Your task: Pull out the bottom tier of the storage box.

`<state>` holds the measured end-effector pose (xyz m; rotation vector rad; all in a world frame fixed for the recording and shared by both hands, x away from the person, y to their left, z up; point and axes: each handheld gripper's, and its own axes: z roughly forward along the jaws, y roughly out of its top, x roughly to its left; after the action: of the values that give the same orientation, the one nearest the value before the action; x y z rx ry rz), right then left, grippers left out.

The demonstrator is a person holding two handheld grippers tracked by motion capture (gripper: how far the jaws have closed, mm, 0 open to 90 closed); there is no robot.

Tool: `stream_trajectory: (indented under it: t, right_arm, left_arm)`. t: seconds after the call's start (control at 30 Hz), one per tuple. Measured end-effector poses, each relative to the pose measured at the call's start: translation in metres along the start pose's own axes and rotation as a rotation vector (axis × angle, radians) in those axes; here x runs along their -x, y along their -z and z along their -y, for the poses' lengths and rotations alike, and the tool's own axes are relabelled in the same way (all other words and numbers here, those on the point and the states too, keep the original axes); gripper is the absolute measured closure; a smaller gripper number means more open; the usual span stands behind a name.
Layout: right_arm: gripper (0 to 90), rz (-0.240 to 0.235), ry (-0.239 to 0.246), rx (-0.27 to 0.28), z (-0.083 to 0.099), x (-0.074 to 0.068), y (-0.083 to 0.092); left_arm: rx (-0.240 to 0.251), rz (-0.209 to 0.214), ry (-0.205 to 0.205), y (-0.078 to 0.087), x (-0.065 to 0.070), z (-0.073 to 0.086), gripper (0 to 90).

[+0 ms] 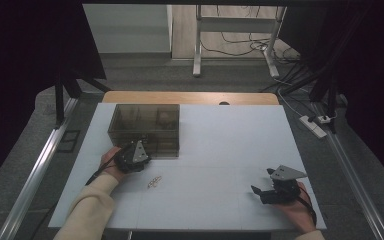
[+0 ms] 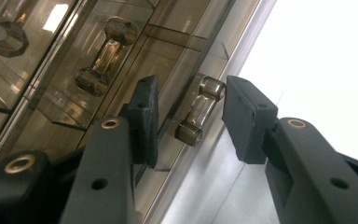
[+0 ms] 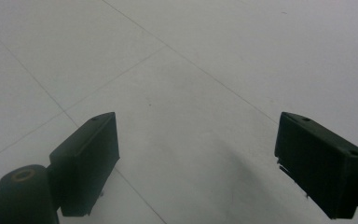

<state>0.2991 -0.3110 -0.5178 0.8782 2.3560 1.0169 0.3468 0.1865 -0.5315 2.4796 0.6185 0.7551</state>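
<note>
Smoky translucent drawer box point(image 1: 144, 129) sits at the desk's point(image 1: 220, 150) far left; left tool point(image 2: 190, 123) brackets its lowest handle point(image 2: 199, 111), half-open, one pad touching, poised to pull. Right tool point(image 3: 196, 163) rests wide open, empty.

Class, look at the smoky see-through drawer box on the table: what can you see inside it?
Through the tinted drawer box, inner dividers show, plus a pale rounded thing in a rear compartment. The tint hides what it is, and whether the other compartments hold anything.
</note>
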Motion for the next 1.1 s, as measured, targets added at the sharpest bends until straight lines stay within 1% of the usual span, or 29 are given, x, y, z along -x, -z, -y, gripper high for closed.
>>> stream_trajectory:
  t: [0.5,0.83,0.93,1.1]
  right_arm:
    - [13.6,0.000,0.002,-0.003,0.0002,0.0000,-0.0001]
    - [13.7,0.000,0.003,-0.003,0.0002,0.0000,0.0000]
    - [13.6,0.001,0.002,-0.003,0.0002,0.0003,0.0002]
    - [13.7,0.000,0.005,-0.004,0.0001,0.0000,0.0002]
  left_arm:
    - [-0.005,0.022,-0.010,0.0028,0.0019,0.0011,57.4]
    - [-0.009,0.028,-0.014,0.0042,0.0032,0.0013,57.7]
    - [-0.008,0.038,-0.012,0.0049,0.0030,0.0015,58.1]
    - [-0.012,0.038,-0.019,0.0061,0.0043,0.0016,58.2]
